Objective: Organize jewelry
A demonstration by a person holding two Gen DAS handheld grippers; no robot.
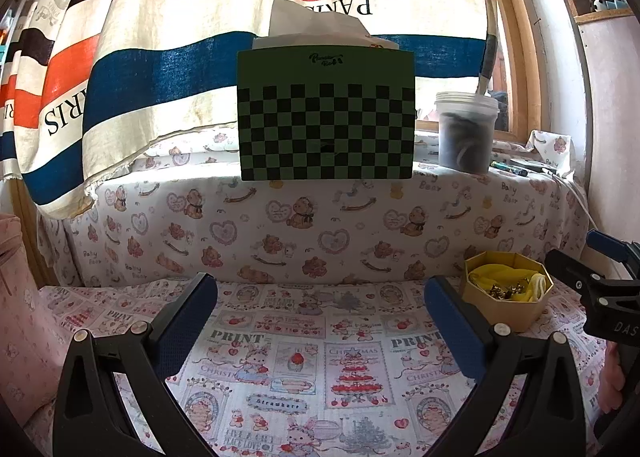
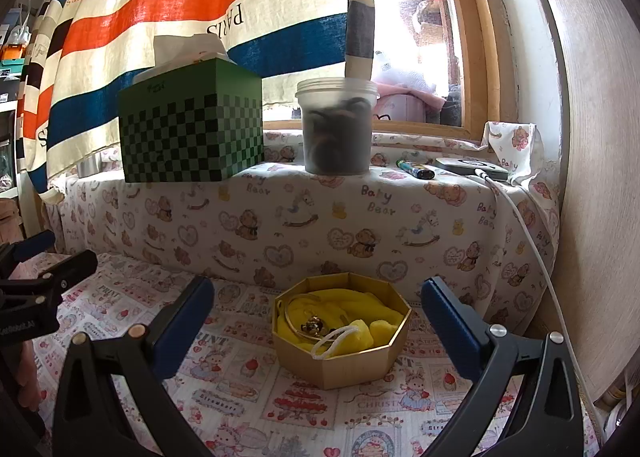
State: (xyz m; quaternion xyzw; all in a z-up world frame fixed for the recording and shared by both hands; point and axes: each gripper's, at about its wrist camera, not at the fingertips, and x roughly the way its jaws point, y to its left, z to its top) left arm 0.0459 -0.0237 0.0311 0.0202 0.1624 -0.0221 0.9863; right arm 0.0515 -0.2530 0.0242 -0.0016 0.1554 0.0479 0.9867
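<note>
An octagonal gold box [image 2: 348,365] sits on the printed cloth, holding yellow fabric [image 2: 352,311], a gold bangle with small charms [image 2: 314,326] and a white cord loop [image 2: 334,339]. My right gripper [image 2: 316,321] is open and empty, its jaws wide on either side of the box, just short of it. My left gripper [image 1: 320,317] is open and empty over bare cloth. The box [image 1: 505,307] shows to its right in the left wrist view, with the right gripper [image 1: 600,289] beside it.
A raised ledge under teddy-bear cloth [image 2: 320,213] carries a green checkered tissue box [image 2: 192,129], a lidded plastic tub [image 2: 338,125], a lighter [image 2: 416,169] and a phone on a white cable [image 2: 472,169]. A striped curtain [image 1: 240,17] hangs behind. A wall [image 2: 600,177] stands right.
</note>
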